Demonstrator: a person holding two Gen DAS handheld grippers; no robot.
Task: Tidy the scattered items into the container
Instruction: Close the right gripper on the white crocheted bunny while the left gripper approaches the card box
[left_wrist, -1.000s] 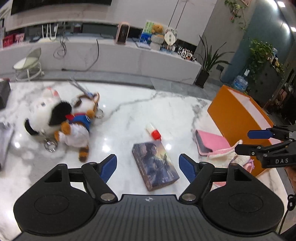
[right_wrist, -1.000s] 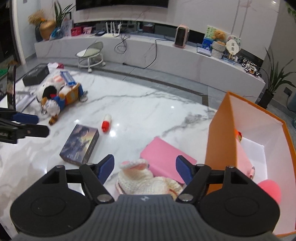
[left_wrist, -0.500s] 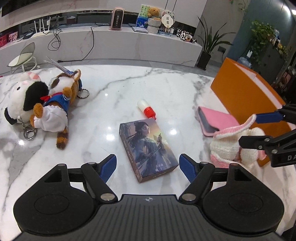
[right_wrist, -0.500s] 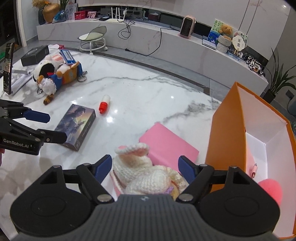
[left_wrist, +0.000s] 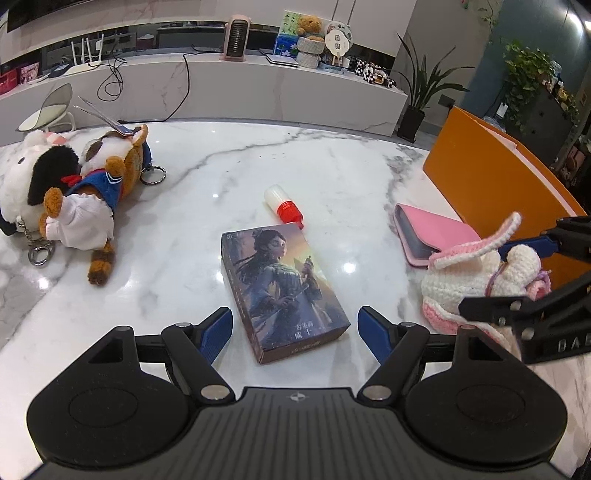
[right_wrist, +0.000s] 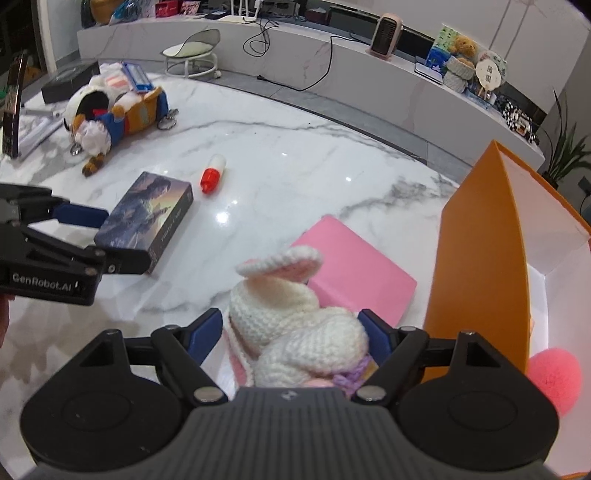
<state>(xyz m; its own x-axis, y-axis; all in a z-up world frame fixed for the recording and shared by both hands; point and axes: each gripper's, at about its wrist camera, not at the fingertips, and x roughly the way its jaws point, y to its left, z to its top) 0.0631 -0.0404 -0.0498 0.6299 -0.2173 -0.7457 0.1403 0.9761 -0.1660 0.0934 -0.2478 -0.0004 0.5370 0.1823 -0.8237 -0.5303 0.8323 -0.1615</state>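
A white-and-pink crocheted bunny toy (right_wrist: 291, 317) sits between the blue pads of the right hand-held gripper (right_wrist: 291, 332), whose fingers stand against its flanks in what looks like a grip, though whether the toy is lifted clear of the marble worktop (right_wrist: 314, 155) cannot be told. The orange container (right_wrist: 480, 258) stands just to the right, its open white interior turned toward the toy and a pink ball (right_wrist: 552, 373) already inside, so the short path from toy to box appears the reason for working from this side. A pink case (right_wrist: 354, 269) lies flat beside the container wall, just behind the toy. Farther out, the left hand-held gripper (left_wrist: 295, 328) hovers with its jaws spread wide on either side of the near end of an illustrated book (left_wrist: 282, 288), a stance that suits closing across its width. A red-capped white bottle (left_wrist: 282, 203) lies on its side just beyond the book, and two plush toys (left_wrist: 70, 195) with key rings lie together, well apart at the far left of the worktop.
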